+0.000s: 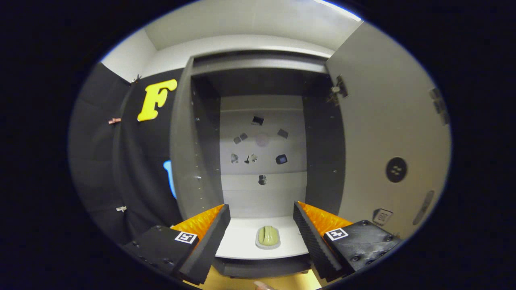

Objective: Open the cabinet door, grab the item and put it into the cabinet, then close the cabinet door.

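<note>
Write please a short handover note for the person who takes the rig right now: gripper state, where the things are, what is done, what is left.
Gripper: open, holding nothing, fingers spread and pointing into the cabinet.
Item: a small greenish thing lying on the cabinet's white shelf, between the fingers and a little ahead of them, touching neither.
Door: swung wide open on the right side.
Done: door opened; the item appears to be placed inside.
Left: draw the gripper back out and close the door.
</note>
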Tool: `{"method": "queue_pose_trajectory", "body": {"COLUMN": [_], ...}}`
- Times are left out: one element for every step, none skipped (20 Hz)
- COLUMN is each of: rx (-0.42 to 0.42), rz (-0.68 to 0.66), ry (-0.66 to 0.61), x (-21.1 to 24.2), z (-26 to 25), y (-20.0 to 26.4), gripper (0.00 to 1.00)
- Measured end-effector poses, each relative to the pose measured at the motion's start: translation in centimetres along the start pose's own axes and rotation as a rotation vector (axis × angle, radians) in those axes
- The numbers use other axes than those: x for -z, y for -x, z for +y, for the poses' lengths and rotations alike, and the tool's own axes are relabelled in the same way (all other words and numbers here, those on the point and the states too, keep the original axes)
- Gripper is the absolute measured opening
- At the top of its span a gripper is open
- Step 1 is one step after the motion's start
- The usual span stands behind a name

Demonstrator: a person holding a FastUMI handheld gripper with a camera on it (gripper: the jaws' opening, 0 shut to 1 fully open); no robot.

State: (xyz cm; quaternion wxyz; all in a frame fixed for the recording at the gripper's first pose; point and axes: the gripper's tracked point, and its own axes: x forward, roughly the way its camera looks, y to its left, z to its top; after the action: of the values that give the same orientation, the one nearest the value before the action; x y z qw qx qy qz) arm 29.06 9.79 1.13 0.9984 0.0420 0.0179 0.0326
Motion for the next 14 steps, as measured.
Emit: {"method": "queue_pose_trajectory", "body": {"rx": [0.013,0.033,0.042,0.054,0.069,0.08,0.098,0.122,0.146,0.151,0.146,0.14,0.128,0.114], "rz": [-0.006,-0.006,-0.001,0.004,0.001,0.001,0.02,0.039,0.052,0.041,0.022,0.009,0.0,-0.009], "ry": [-0.009,-0.016,-0.02,-0.02,-0.012,-0.004,-0.001,0.002,0.0,-0.004,-0.001,0.009,0.019,0.026], "x": [-0.1,-0.1,0.2,0.4,0.5,0.7,1.0,1.4,1.6,1.3,0.8,0.4,0.1,-0.2], "z": [-0.2,-0.8,-1.1,-1.4,-2.0,-2.6,-3.3,-4.2,-4.9,-5.3,-5.5,-6.0,-6.6,-7.2], "y": [1.9,3.8,5.6,7.5,9.2,10.6,12.1,13.7,15.4,16.8,18.1,19.4,20.5,21.6], "gripper": [0.99,0.99,0.99,0.99,0.99,0.99,0.99,0.99,0.99,0.99,0.99,0.99,0.99,0.99]}}
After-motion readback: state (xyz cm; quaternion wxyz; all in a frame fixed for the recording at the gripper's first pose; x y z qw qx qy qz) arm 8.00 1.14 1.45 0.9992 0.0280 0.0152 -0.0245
